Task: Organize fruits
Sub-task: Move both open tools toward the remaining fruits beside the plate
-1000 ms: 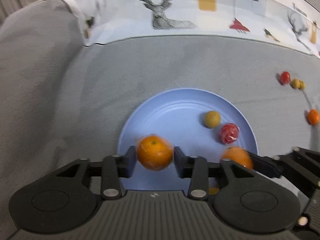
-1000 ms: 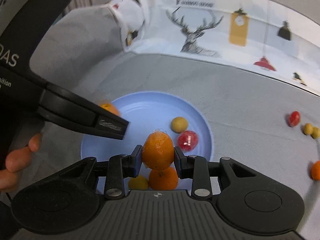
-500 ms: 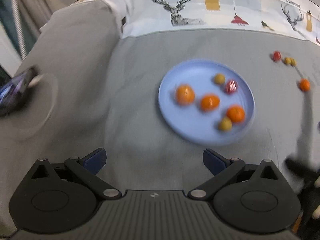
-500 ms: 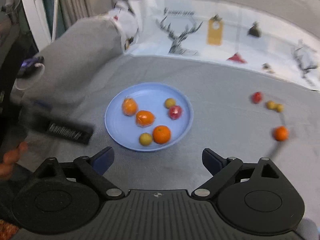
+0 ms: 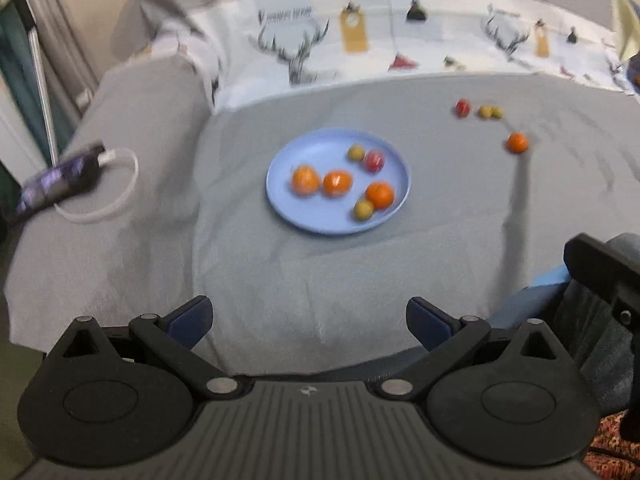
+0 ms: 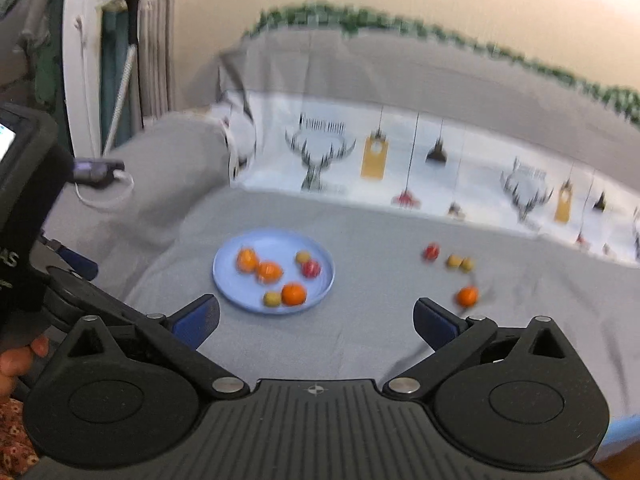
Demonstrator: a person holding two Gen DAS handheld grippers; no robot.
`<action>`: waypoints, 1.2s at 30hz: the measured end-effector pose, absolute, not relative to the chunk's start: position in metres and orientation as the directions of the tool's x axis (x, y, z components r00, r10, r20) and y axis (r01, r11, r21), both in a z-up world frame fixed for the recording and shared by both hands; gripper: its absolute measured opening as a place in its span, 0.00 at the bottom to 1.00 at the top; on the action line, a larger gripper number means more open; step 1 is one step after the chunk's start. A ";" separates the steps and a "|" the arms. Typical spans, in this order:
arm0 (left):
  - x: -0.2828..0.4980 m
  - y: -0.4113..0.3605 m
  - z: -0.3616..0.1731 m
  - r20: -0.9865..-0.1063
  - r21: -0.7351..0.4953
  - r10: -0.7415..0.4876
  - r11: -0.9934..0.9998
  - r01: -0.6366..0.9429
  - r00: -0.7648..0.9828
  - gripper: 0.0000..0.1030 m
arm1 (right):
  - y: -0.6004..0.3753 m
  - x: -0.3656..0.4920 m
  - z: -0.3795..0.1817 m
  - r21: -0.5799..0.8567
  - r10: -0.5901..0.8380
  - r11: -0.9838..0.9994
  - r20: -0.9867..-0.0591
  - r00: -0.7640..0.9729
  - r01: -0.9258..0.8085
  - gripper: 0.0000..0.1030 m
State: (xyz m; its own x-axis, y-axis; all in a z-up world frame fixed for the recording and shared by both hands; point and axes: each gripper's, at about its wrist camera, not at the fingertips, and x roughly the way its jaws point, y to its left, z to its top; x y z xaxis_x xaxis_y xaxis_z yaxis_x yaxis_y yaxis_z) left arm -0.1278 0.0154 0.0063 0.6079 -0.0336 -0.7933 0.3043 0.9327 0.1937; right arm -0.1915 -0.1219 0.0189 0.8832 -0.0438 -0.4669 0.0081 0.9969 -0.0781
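Observation:
A light blue plate (image 5: 320, 218) (image 6: 276, 244) lies on a grey cloth. It holds three oranges (image 5: 337, 183) (image 6: 269, 271), two small yellow-green fruits (image 5: 363, 209) and a red fruit (image 5: 373, 161). To its right, loose on the cloth, lie an orange (image 5: 516, 142) (image 6: 467, 296), a red fruit (image 5: 462, 108) and two small yellow fruits (image 5: 490, 112). My left gripper (image 5: 308, 314) is open and empty, well back from the plate. My right gripper (image 6: 316, 314) is also drawn back, its jaws opening with nothing between them.
A phone with a white looped cable (image 5: 60, 178) rests on the grey armrest at the left. A white cloth printed with deer (image 5: 300, 52) covers the backrest. The left gripper's body (image 6: 24, 208) and a hand (image 6: 16, 360) fill the right wrist view's left edge.
Both grippers opened and let go of their oranges, which now lie on the plate. Both have pulled back and upward, so the plate looks far smaller.

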 end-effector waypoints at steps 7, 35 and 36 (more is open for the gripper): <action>-0.144 0.010 0.031 -0.737 0.230 -0.026 0.930 0.288 0.675 1.00 | -0.123 -0.220 0.032 -0.075 -0.017 0.997 -0.387 0.922 -0.013 0.99; -0.135 0.027 0.032 -0.749 0.210 0.005 0.950 0.231 0.662 1.00 | -0.123 -0.203 0.025 -0.052 0.032 0.997 -0.444 0.896 -0.061 0.99; -0.134 0.027 0.032 -0.751 0.211 0.007 0.950 0.230 0.660 1.00 | -0.123 -0.201 0.024 -0.050 0.033 0.997 -0.448 0.893 -0.062 0.99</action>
State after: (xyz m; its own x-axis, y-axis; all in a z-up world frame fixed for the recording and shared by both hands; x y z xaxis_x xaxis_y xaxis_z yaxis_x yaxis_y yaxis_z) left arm -0.1338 0.0270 0.0315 0.6602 0.0071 -0.7511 0.2299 0.9500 0.2111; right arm -0.2013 -0.1234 0.0237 0.8934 0.0328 -0.4480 -0.0618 0.9968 -0.0503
